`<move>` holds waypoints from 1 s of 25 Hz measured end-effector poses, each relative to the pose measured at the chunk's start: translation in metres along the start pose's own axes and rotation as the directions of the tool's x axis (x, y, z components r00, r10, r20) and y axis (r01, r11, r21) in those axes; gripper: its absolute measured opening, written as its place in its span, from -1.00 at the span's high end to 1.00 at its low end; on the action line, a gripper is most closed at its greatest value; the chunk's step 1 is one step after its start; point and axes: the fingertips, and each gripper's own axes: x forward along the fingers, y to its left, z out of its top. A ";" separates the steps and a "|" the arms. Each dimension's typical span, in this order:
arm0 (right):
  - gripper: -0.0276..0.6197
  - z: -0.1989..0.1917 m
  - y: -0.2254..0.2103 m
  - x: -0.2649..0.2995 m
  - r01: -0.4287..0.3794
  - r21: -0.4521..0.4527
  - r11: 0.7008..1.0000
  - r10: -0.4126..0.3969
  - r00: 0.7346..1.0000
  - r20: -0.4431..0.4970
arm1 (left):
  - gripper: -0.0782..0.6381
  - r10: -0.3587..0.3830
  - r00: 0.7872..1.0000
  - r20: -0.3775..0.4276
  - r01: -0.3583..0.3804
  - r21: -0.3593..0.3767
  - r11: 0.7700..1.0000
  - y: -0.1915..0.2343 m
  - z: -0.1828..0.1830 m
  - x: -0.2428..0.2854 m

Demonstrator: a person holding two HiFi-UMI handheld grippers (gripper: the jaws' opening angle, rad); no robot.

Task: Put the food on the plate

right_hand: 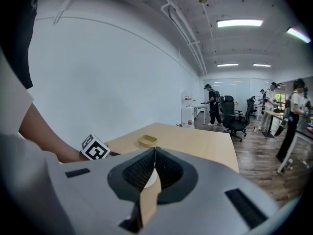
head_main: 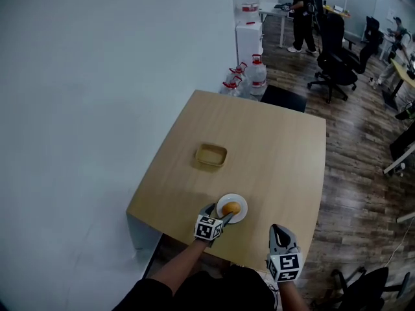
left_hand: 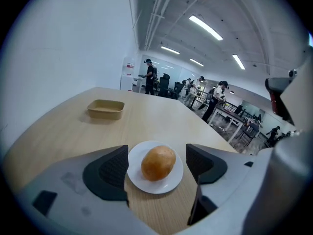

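Food point(left_hand: 158, 163) on plate point(left_hand: 145, 185) beyond left gripper point(left_hand: 156, 153), jaws apart

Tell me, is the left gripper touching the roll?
Apart. In the left gripper view, the left gripper stands open around the roll, white plate showing between.

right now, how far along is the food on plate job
Looks done: the food sits on the white plate. Nothing is in hand: the left gripper is open, jaws apart and clear of the food, and the right gripper is shut and empty. What's left is probably just drawing the left gripper away.
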 end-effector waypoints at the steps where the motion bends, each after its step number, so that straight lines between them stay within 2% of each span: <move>1: 0.73 0.000 0.003 -0.002 0.006 0.009 1.000 -0.006 1.000 0.002 | -0.17 -0.008 1.000 0.020 0.009 -0.014 1.000 -0.001 0.004 -0.009; 6: 0.73 0.004 0.022 -0.023 0.064 0.050 0.997 -0.065 0.998 0.026 | -0.17 -0.036 0.990 0.138 0.040 -0.032 0.999 -0.013 0.021 -0.070; 11: 0.73 0.007 0.044 -0.052 0.143 0.072 0.987 -0.147 0.988 0.053 | -0.17 -0.057 0.953 0.298 0.056 0.009 0.998 -0.032 0.043 -0.147; 14: 0.73 0.010 0.074 -0.062 0.146 0.074 0.986 -0.151 0.987 0.063 | -0.17 -0.095 0.925 0.369 0.087 0.040 0.995 -0.049 0.056 -0.197; 18: 0.73 0.008 0.125 -0.085 0.113 0.112 0.987 -0.123 0.989 0.085 | -0.16 -0.103 0.908 0.406 0.097 0.037 0.995 -0.069 0.054 -0.261; 19: 0.73 0.007 0.137 -0.092 0.110 0.124 0.986 -0.122 0.988 0.093 | -0.10 -0.097 0.903 0.419 0.094 0.028 0.995 -0.073 0.050 -0.275; 21: 0.73 0.004 0.157 -0.108 0.117 0.139 0.983 -0.132 0.985 0.108 | 0.57 -0.086 0.893 0.441 0.088 0.016 0.996 -0.080 0.041 -0.304; 25: 0.73 -0.002 0.185 -0.131 0.145 0.124 0.982 -0.161 0.978 0.130 | 0.67 -0.095 0.883 0.459 0.095 0.023 0.995 -0.086 0.014 -0.344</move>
